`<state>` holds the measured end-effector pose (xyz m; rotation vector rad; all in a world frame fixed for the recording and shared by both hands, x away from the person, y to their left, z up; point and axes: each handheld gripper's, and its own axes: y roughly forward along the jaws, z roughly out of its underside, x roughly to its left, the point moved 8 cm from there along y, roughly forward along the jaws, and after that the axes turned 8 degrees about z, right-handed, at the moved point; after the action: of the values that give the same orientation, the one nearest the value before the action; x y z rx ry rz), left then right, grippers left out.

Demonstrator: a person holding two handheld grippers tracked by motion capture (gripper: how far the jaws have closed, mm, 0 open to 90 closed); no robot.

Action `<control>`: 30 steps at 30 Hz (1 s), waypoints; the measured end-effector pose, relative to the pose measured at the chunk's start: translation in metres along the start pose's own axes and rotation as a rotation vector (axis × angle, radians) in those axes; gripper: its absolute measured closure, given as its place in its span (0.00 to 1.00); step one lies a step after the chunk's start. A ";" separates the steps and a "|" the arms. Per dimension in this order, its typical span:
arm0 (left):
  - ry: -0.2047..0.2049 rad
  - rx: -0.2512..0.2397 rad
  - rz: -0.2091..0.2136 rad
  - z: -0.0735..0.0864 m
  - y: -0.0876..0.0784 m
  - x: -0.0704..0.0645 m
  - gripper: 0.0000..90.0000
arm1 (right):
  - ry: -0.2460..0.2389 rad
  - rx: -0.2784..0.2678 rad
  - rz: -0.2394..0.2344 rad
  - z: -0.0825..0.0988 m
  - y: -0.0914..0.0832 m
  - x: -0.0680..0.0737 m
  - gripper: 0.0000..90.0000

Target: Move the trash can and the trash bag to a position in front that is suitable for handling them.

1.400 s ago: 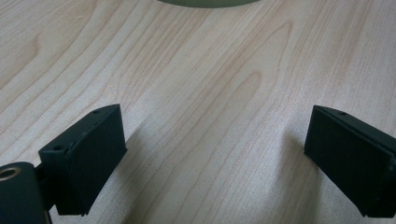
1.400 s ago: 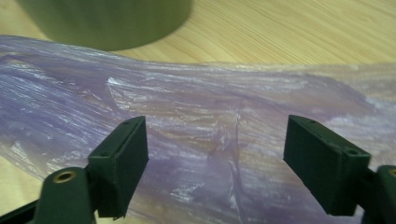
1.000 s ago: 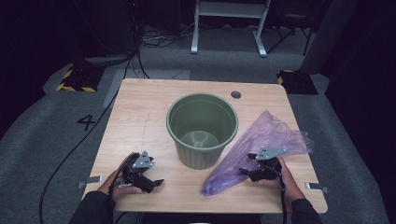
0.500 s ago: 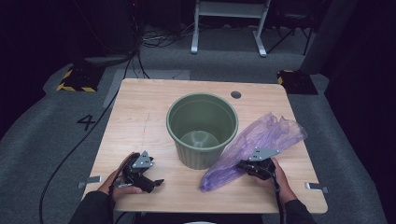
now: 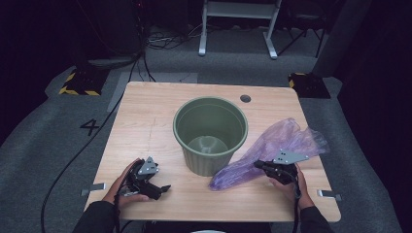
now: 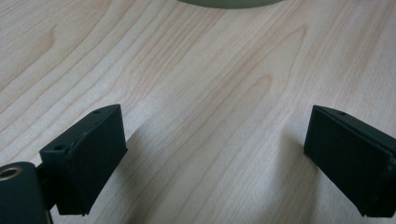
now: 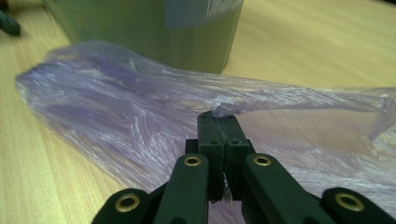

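Observation:
A thin purple plastic bag (image 5: 272, 148) lies on the wooden table (image 5: 155, 121) to the right of a green bin (image 5: 210, 133), one end against the bin's base. My right gripper (image 5: 258, 165) has just closed on the bag's near edge; in the right gripper view its jaws stand together with a fold of the purple bag (image 7: 140, 102) pinched at my gripper's tips (image 7: 223, 116), slightly lifted. My left gripper (image 5: 163, 189) rests at the table's front left, held by a hand. In the left gripper view its jaws stand wide apart over bare wood, my left gripper (image 6: 215, 154) holding nothing.
The green bin (image 7: 149, 28) stands upright and empty-looking at the table's middle, close behind the bag. A round cable hole (image 5: 245, 98) sits near the far edge. Dark floor, cables and a metal stand's legs (image 5: 238, 29) lie beyond the table.
My right gripper went from open beside the bag to shut on its near edge, and the bag's near part shifted slightly left and up. The left gripper has stayed put.

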<state>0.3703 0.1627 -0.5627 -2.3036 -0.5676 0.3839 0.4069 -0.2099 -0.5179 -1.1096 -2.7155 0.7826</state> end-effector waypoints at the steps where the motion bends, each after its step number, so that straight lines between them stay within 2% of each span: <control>1: 0.002 0.001 0.004 0.000 0.001 0.000 0.05 | 0.000 -0.011 0.001 -0.002 -0.003 -0.001 1.00; 4: 0.012 0.006 0.018 -0.001 0.001 0.001 0.03 | -0.001 -0.054 0.011 -0.008 -0.012 -0.005 1.00; 10: 0.012 0.009 0.013 0.000 0.001 0.001 0.03 | 0.001 -0.113 0.016 -0.016 -0.025 -0.008 1.00; 17: 0.012 0.011 0.020 -0.001 0.002 0.001 0.02 | -0.002 -0.137 0.026 -0.021 -0.029 -0.008 1.00; 22: 0.032 0.013 0.040 0.000 0.001 0.002 0.02 | 0.001 -0.156 0.039 -0.025 -0.033 -0.011 1.00; 30: 0.036 0.014 0.044 0.000 0.001 0.002 0.02 | 0.001 -0.178 0.042 -0.030 -0.036 -0.011 1.00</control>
<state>0.3727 0.1633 -0.5635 -2.3081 -0.4961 0.3656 0.4007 -0.2263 -0.4731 -1.2045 -2.8148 0.5537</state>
